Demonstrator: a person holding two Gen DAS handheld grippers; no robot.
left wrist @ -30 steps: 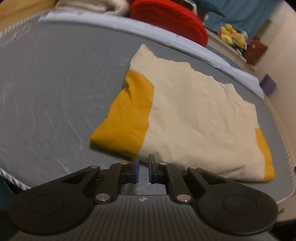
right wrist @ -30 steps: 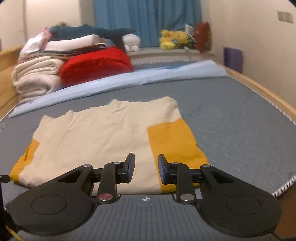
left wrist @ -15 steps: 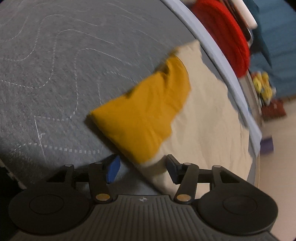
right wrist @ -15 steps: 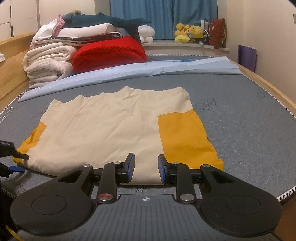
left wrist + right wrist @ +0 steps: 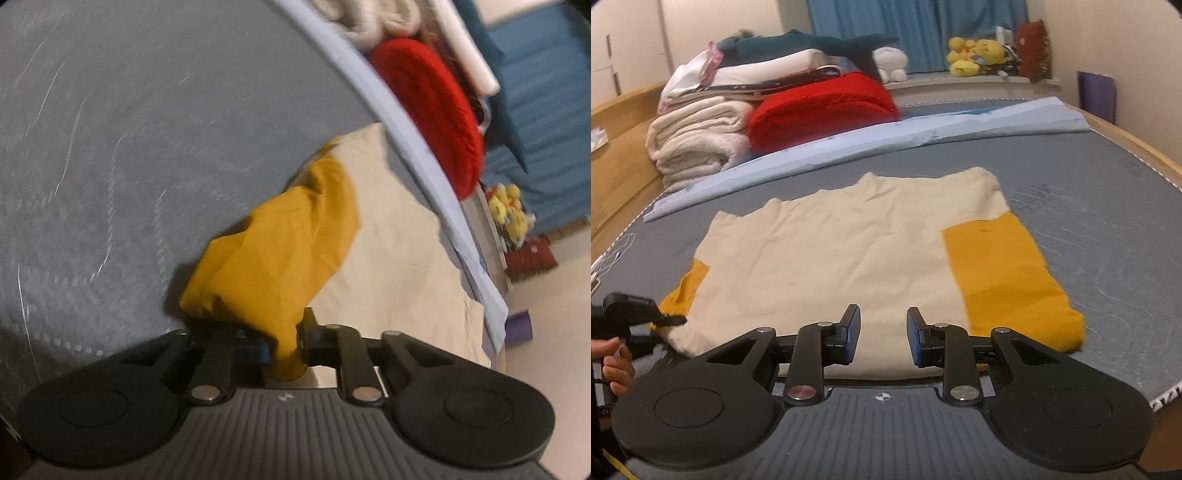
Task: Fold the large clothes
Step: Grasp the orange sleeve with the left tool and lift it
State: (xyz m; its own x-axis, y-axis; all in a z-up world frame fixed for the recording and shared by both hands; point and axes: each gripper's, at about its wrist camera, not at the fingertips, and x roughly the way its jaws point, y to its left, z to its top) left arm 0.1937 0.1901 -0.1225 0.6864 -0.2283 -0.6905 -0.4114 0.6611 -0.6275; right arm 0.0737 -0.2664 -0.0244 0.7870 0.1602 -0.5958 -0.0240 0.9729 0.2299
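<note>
A cream shirt (image 5: 849,251) with yellow sleeves lies flat on the grey mattress (image 5: 1108,221). In the left wrist view my left gripper (image 5: 284,349) is closing, and its pads pinch the bunched near corner of the left yellow sleeve (image 5: 280,258), which is lifted into folds beside the cream body (image 5: 388,258). The right wrist view shows that same gripper (image 5: 670,320) at the far left, on the sleeve's tip, with a hand (image 5: 617,365) behind it. My right gripper (image 5: 882,336) stands open just over the shirt's near hem, left of the right yellow sleeve (image 5: 1001,273), with nothing between its fingers.
At the back of the bed are a red blanket (image 5: 820,107), folded white towels (image 5: 698,144) and a light blue sheet (image 5: 886,133). Plush toys (image 5: 975,55) sit on a ledge under blue curtains. The mattress's near edge (image 5: 1167,395) runs close at the right.
The left gripper dropped and rolled toward the left sleeve, opened wide around its corner, then closed on it, bunching the yellow cloth. The right gripper edged slightly toward the hem, jaws unchanged.
</note>
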